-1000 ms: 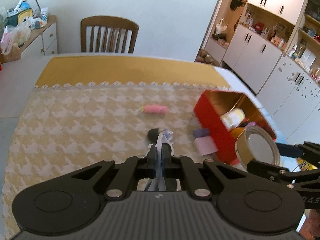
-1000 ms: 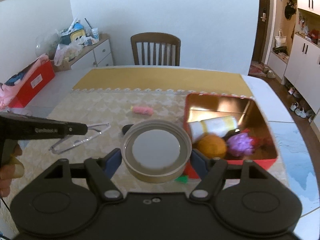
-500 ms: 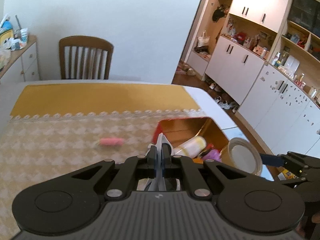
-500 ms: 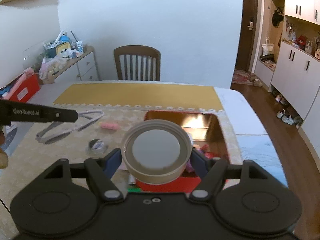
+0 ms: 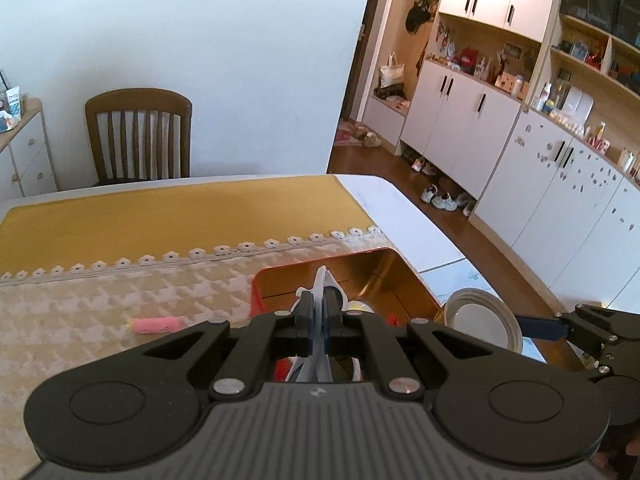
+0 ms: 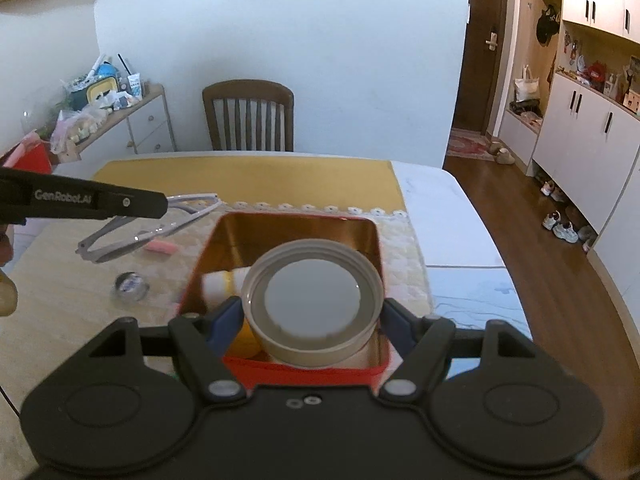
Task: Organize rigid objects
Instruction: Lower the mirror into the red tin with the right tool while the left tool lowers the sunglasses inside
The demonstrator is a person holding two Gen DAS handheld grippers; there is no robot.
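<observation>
Two objects are in my grip and at least two lie loose on the table (image 6: 444,216). My right gripper (image 6: 312,314) has its jaws set wide and pressed on the sides of a round lid (image 6: 312,300), which hangs over the near end of the red tin (image 6: 370,236). My left gripper (image 5: 317,316) is closed tight on a clear hanger-shaped frame (image 6: 148,228) (what it is made of cannot be judged), carried above the cloth just left of the tin's far-left corner in the right wrist view.

Already inside the tin: a white and yellow bottle (image 6: 222,282) lying on its side, and a yellow round object (image 6: 244,338) beside it at the near wall. Further contents, if any, are hidden behind the lid.

Left outside: a pink cylinder (image 5: 156,325) on the patterned cloth to the left of the tin, and a small clear round piece (image 6: 129,284) nearer to me, also on the left.

My judgement: the sorting is about halfway. Both carried objects are not yet set down; the lid looks ready to lower into the tin, the frame needs a short move right. The two loose items then call for separate pickups.
</observation>
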